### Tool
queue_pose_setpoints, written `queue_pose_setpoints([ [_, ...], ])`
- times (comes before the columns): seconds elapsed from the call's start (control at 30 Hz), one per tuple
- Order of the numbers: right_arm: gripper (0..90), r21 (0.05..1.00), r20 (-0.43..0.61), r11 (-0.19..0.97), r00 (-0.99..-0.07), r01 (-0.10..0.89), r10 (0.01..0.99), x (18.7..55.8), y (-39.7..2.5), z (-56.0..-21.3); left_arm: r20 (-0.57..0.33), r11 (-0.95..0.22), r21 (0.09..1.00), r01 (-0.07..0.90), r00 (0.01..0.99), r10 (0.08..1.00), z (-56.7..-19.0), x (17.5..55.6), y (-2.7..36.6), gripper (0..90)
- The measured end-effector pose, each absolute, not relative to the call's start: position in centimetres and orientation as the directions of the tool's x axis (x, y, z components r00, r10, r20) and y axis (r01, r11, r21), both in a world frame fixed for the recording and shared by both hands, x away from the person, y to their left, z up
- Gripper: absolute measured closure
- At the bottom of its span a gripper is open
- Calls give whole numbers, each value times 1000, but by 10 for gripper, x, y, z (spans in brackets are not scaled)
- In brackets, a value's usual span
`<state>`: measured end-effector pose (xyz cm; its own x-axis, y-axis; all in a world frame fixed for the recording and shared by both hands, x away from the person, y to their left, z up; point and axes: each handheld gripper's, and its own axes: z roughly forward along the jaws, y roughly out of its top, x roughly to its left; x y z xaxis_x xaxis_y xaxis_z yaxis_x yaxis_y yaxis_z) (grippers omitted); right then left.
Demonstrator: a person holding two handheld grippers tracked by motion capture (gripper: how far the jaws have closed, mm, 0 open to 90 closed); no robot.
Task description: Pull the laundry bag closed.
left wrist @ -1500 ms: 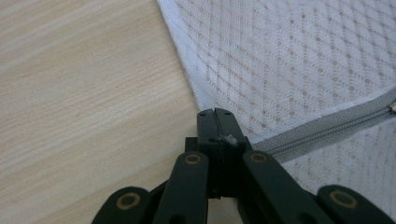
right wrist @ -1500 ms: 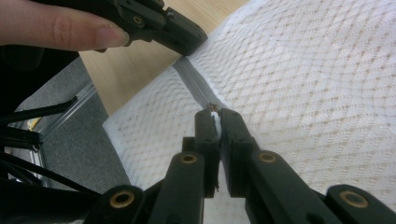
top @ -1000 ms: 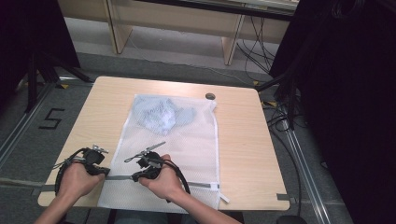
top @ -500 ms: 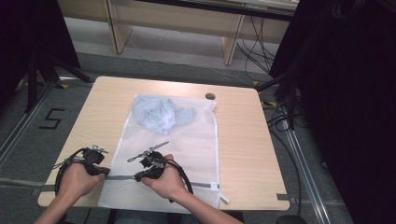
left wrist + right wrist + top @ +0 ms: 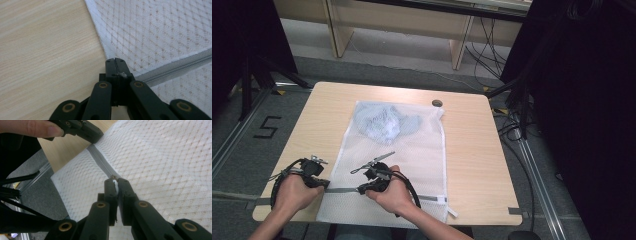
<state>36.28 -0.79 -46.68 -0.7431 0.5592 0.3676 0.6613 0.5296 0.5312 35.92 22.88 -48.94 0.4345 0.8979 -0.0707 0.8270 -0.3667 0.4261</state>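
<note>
Left gripper [image 5: 323,183] at the near left edge of the white mesh laundry bag [image 5: 412,150], jaws clamped together on the bag's edge at the grey zipper's [image 5: 343,189] left end. Just right of it, the right gripper [image 5: 362,189] sits on the zipper line, jaws pinched on the small white zipper pull [image 5: 114,182]. Bag lies flat at mid-table [image 5: 472,150], a light blue garment [image 5: 384,122] inside its far end. Small dark round object [image 5: 437,103] beyond the bag's far right corner.

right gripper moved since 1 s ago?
Yes, slightly. In the high view the right gripper, shut on the zipper pull, has slid right along the mesh bag, away from the left gripper.
</note>
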Motion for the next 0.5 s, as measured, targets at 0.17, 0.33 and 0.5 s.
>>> queue_pose_setpoints([
  [0.17,870,533,359,530,-744,659,564,363,-10,-466,-67,-371,425,826,437,897,-489,359,229,900],
  [0.33,870,531,358,530,-742,661,567,362,-11,-466,-79,-365,430,826,436,896,-490,360,230,900],
  [0.5,870,531,358,531,-743,660,565,361,-12,-467,-69,-368,423,828,435,898,-489,360,229,900],
])
